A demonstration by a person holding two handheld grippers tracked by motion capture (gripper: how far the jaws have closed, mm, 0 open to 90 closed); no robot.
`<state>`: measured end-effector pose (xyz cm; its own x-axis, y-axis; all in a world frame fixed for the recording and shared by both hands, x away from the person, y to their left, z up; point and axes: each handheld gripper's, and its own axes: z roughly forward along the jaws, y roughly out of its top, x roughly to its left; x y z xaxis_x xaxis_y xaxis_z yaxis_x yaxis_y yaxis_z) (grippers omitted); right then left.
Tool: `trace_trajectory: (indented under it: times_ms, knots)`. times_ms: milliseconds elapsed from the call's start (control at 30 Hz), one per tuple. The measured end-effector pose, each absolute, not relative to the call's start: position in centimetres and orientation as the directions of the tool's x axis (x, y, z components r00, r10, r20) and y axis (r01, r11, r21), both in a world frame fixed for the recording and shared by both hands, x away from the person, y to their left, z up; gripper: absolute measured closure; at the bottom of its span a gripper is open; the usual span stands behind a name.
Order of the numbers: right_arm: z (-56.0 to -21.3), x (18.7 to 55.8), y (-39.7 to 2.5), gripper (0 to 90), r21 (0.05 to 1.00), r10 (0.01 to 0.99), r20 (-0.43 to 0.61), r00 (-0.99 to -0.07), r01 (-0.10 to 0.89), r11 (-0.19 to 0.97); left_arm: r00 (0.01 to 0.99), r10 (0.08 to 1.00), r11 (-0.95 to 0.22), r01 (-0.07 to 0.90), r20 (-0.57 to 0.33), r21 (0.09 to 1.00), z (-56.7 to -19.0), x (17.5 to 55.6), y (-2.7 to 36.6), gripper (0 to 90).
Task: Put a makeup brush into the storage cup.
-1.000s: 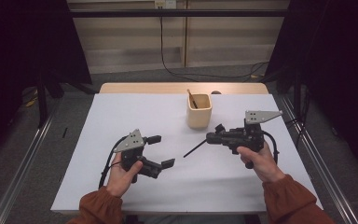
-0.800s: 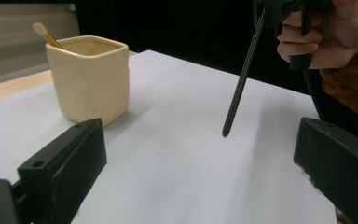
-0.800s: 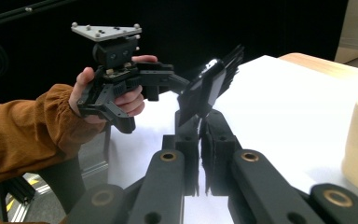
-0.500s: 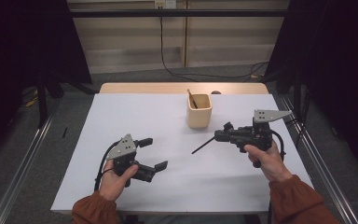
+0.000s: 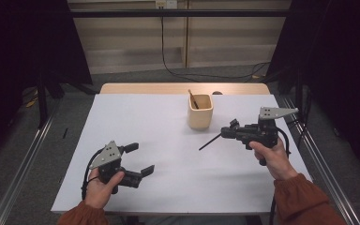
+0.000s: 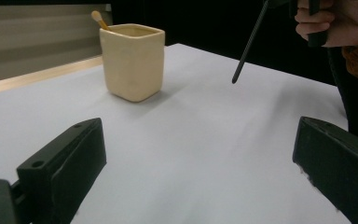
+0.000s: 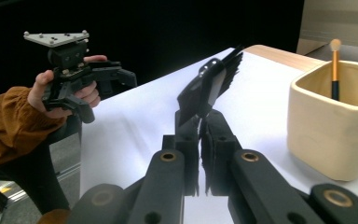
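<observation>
We held a black brush [image 5: 211,141] pinched between the closed jaws of the right hand-held gripper [image 5: 228,133], its thin handle slanting down over the white bench [image 5: 168,122] in front of and just right of the cream cup [image 5: 200,111]. The cup already held one brush with a tan handle [image 5: 193,99]. Our left hand-held gripper [image 5: 139,159] hung with jaws wide and empty near the bench's front left. We judged ourselves mid-carry; next we needed to lift the brush above the cup's rim, tip it upright and release.
</observation>
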<state>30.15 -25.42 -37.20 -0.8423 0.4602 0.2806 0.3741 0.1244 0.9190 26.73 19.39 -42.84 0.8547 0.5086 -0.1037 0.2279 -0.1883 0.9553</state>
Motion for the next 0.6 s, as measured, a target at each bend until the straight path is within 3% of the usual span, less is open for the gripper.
trace_trajectory:
  times_ms: [100,600]
  knots:
    - [-37.0,30.4,-25.5,86.0,0.92,0.475,0.274,-0.836,0.371,0.123,0.853,0.503,-0.158,0.246,-0.136,0.956,-42.9,26.3,19.8,2.7]
    - [-36.0,32.1,-25.6,85.9,0.922,0.523,0.248,-0.815,0.364,0.131,0.829,0.549,-0.161,0.225,-0.102,0.961,-43.6,25.8,19.3,3.0]
